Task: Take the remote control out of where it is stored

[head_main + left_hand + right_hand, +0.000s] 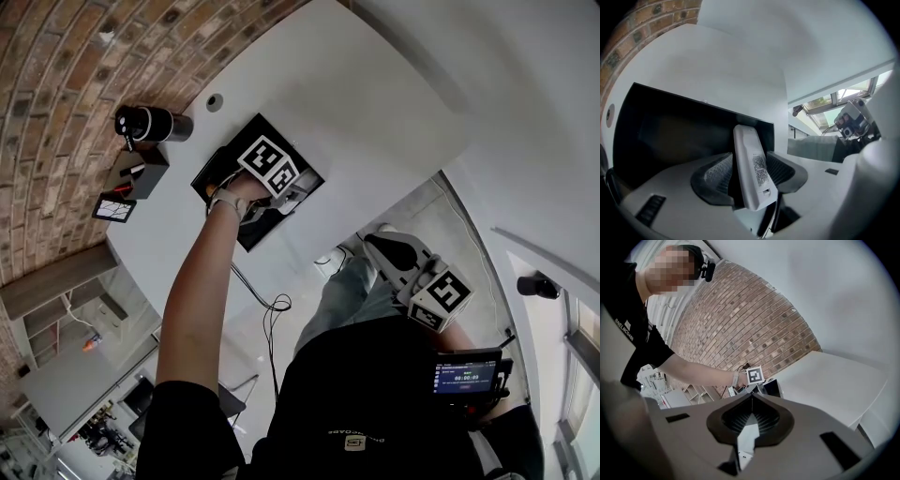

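A white remote control (753, 171) stands upright between the ribbed pads of my left gripper (748, 161), which is shut on it. Its printed label faces the camera. Behind it opens the black recess (670, 126) set in the white wall panel (731, 61). In the head view my left gripper (269, 190) is raised at the mouth of that recess (217, 175), and the gripper hides the remote there. My right gripper (389, 253) hangs lower to the right, away from the wall. Its jaws (751, 399) are shut with nothing between them.
On the brick wall (56, 112) to the recess's left are a black cylindrical device (150, 123) and a small dark box (137, 176). A black cable (272, 319) hangs below the recess. A small screen unit (469, 375) sits at the person's waist.
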A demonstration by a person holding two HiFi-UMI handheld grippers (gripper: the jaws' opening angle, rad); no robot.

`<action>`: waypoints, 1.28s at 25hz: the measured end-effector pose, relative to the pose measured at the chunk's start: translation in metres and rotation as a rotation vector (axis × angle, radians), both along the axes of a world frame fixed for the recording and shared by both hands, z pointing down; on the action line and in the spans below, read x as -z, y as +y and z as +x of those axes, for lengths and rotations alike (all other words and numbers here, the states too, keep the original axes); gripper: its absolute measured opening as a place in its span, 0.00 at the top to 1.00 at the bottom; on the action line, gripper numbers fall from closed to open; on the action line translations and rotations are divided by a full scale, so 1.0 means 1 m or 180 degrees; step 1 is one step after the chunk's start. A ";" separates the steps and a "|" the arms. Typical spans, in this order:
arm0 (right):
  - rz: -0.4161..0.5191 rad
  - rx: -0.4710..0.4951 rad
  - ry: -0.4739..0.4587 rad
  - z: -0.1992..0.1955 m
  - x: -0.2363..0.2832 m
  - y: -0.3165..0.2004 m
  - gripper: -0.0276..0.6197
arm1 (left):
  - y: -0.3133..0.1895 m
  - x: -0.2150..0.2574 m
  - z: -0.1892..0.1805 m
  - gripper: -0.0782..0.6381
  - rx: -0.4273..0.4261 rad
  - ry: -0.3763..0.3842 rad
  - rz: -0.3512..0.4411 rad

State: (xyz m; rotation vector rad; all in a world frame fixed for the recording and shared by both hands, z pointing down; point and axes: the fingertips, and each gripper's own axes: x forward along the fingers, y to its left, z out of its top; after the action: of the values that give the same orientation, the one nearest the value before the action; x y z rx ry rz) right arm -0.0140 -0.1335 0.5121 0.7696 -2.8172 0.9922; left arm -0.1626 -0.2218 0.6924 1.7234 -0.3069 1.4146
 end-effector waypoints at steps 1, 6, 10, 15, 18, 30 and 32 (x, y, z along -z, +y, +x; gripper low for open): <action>-0.0005 -0.0005 0.0003 0.000 -0.001 0.000 0.95 | 0.000 0.000 0.001 0.57 -0.0013 -0.0001 -0.0024; 0.0034 -0.0060 -0.0015 0.000 0.005 -0.003 0.95 | 0.002 -0.002 0.003 0.59 -0.0060 -0.0005 -0.0184; 0.0031 -0.0043 -0.0002 0.001 0.006 -0.002 0.95 | 0.002 -0.001 0.004 0.60 -0.0005 -0.0014 -0.0215; 0.0015 -0.0053 0.0006 0.001 0.005 -0.001 0.95 | 0.002 0.000 0.004 0.61 0.0052 -0.0036 -0.0126; 0.0033 -0.0035 0.0010 0.002 0.006 -0.001 0.95 | 0.002 0.001 0.004 0.62 0.0007 -0.0107 -0.0036; 0.0064 -0.0024 -0.0017 0.006 0.011 -0.002 0.95 | 0.003 0.018 0.008 0.67 0.0086 0.0037 -0.0030; 0.0070 -0.0025 -0.0024 0.007 0.011 -0.002 0.95 | 0.004 0.024 0.012 0.69 0.0124 0.0124 -0.0088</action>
State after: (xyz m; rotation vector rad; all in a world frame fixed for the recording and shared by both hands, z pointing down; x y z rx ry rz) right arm -0.0068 -0.1354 0.5007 0.7814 -2.8384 0.9691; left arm -0.1507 -0.2178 0.6688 1.7114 -0.2967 1.3497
